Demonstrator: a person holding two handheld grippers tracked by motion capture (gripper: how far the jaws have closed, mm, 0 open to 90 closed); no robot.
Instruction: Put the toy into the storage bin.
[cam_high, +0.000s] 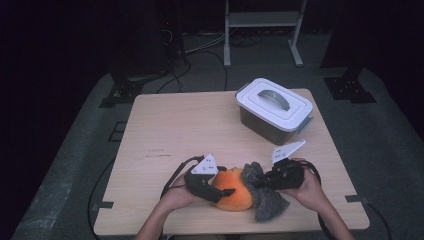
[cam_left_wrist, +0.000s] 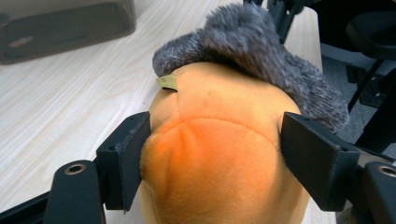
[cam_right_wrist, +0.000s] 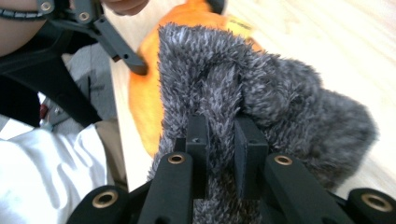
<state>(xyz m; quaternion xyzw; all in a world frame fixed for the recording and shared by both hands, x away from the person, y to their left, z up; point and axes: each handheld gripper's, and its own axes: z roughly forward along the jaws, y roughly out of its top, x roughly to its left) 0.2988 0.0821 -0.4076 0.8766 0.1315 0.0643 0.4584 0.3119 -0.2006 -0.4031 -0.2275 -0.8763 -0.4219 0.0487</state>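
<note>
An orange plush toy (cam_high: 232, 192) with a grey furry part (cam_high: 267, 197) lies near the table's front edge. My left gripper (cam_high: 225, 182) comes from the left, and its pads (cam_left_wrist: 133, 154) press the orange body (cam_left_wrist: 215, 177) from both sides. A small tan tag (cam_left_wrist: 168, 83) sticks out where the orange meets the grey fur (cam_left_wrist: 247, 42). From the right, my right gripper (cam_high: 262, 182) is shut on a fold of the grey fur (cam_right_wrist: 280, 98), pinched tight between its jaws (cam_right_wrist: 222, 135). The orange body (cam_right_wrist: 144, 102) lies beyond the fur in the right gripper view.
A dark box with a white handled lid (cam_high: 274, 107) stands at the back right of the wooden table (cam_high: 175, 125). Cables trail from both grippers off the front edge. A metal frame (cam_high: 262, 30) and floor cables lie behind the table.
</note>
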